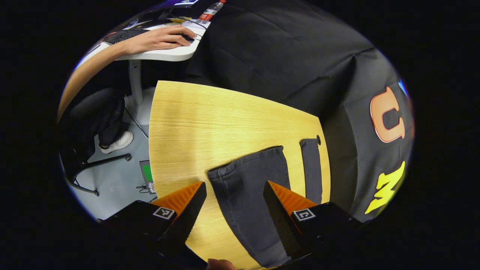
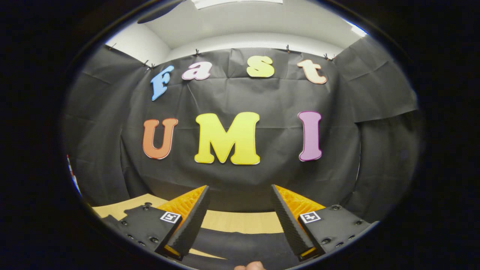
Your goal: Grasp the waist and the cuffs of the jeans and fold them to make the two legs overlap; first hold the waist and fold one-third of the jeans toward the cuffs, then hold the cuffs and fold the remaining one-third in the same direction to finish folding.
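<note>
Meanwhile, the left gripper (image 1: pixel 234 193) hung above the wooden table (image 1: pixel 195 120) with its two orange-faced fingers (image 1: pixel 180 198) spread wide and nothing between them. Below it the dark grey jeans (image 1: pixel 247 180) lay flat on the tabletop, both legs running toward the far right corner. The nearer leg ended in a hemmed cuff (image 1: pixel 245 159) about midway across the top, and the other leg (image 1: pixel 312 168) lay just beside it along the table's right edge, a strip of bare wood between the two. The waist end lay out of sight below the gripper.

Off the table's left edge stood a white desk (image 1: pixel 165 54) where a person's hand (image 1: pixel 168 36) rested on a computer mouse beside a keyboard (image 1: pixel 123 35), with a plastic bottle (image 1: pixel 210 10) at the desk's far end. A white sneaker (image 1: pixel 118 142) showed on the grey floor.

In the right gripper view, the right gripper (image 2: pixel 240 206) was likewise open wide and held nothing, raised and facing the booth wall. Dark denim (image 2: pixel 243 249) lay under its fingers, with a band of table (image 2: pixel 240 221) visible past it.
</note>
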{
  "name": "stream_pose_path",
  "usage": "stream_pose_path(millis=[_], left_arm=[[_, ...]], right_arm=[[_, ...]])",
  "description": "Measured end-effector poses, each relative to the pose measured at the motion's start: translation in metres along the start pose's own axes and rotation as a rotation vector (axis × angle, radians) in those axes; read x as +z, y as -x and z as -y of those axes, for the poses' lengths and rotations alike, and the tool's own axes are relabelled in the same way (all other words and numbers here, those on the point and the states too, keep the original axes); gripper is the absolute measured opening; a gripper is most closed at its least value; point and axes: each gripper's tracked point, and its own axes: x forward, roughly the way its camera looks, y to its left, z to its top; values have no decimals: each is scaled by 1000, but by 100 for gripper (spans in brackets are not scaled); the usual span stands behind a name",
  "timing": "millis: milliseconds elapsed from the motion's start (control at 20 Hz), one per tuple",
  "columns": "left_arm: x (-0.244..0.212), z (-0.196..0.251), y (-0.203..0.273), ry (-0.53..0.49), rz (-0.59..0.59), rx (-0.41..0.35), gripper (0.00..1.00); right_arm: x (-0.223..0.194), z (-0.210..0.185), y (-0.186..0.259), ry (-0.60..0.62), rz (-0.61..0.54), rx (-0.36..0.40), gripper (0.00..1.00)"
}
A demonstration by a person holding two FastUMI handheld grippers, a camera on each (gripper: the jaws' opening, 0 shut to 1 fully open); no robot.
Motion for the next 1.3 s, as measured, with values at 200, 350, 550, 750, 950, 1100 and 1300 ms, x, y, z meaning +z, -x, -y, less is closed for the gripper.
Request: stream_pose_path(millis=[200,350,550,750,950,1100,1300], left_arm=[[2,1,-12,-19,1,18,100],[4,7,-17,-27,1,26,99],[5,7,-21,-23,-26,40,96],[6,-3,-24,-19,-44,92,80],[7,-6,-32,6,-41,97,25],[7,-8,-33,24,-39,102,11],[7,-6,-34,31,-48,98,4]], right_arm=[[0,-1,3,23,3,4,99],[-3,4,2,14,-11,-15,99],[-12,13,1,-9,-33,-43,99],[-30,30,-1,-32,-87,-78,99],[-42,61,-5,-83,-129,-133,99],[-70,104,-5,-164,-225,-184,99],[-151,176,12,-404,-572,-329,99]])
